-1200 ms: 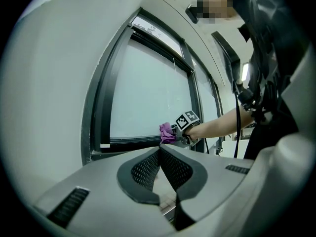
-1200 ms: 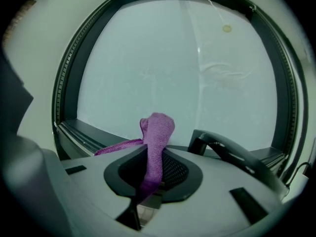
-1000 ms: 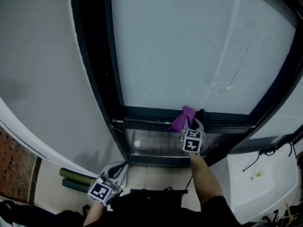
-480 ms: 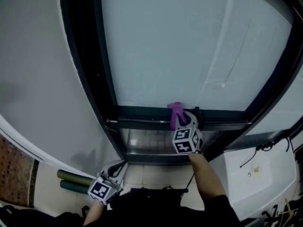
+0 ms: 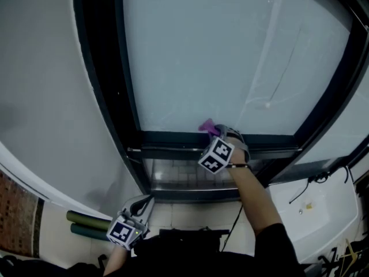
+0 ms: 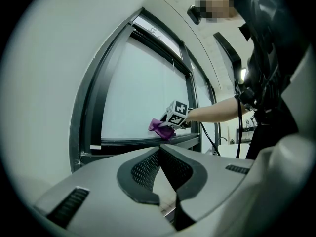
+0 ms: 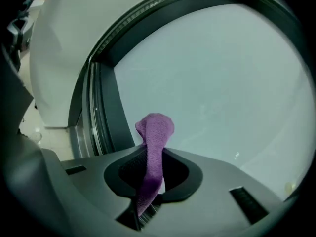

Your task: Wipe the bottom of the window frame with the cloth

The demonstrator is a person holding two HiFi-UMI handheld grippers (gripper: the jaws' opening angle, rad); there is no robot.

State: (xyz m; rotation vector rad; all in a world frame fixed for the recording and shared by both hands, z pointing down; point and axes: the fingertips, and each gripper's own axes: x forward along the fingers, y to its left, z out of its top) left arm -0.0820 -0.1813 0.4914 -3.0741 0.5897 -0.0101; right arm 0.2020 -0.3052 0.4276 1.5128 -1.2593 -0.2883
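A purple cloth [image 5: 206,126] is pinched in my right gripper [image 5: 213,134], which is shut on it. The cloth's free end pokes up where the frosted glass meets the dark bottom rail of the window frame [image 5: 173,138]. In the right gripper view the cloth [image 7: 154,142] stands out of the closed jaws of the right gripper [image 7: 150,181], in front of the pane [image 7: 222,93] and the frame's left upright [image 7: 106,107]. My left gripper [image 5: 145,202] hangs low by the wall, shut and empty. Its own view shows the left gripper [image 6: 160,149] and, farther off, the cloth [image 6: 160,128].
Below the rail runs a metal sill channel [image 5: 179,178]. A white unit [image 5: 311,206] with a black cable [image 5: 314,180] stands at the lower right. Two green rolls [image 5: 86,221] lie on the floor at the lower left. A pale wall [image 5: 52,97] flanks the frame's left side.
The right gripper has slid left along the bottom rail with the cloth and tilted over. The cloth's tip now rests higher against the glass. The left gripper has stayed put.
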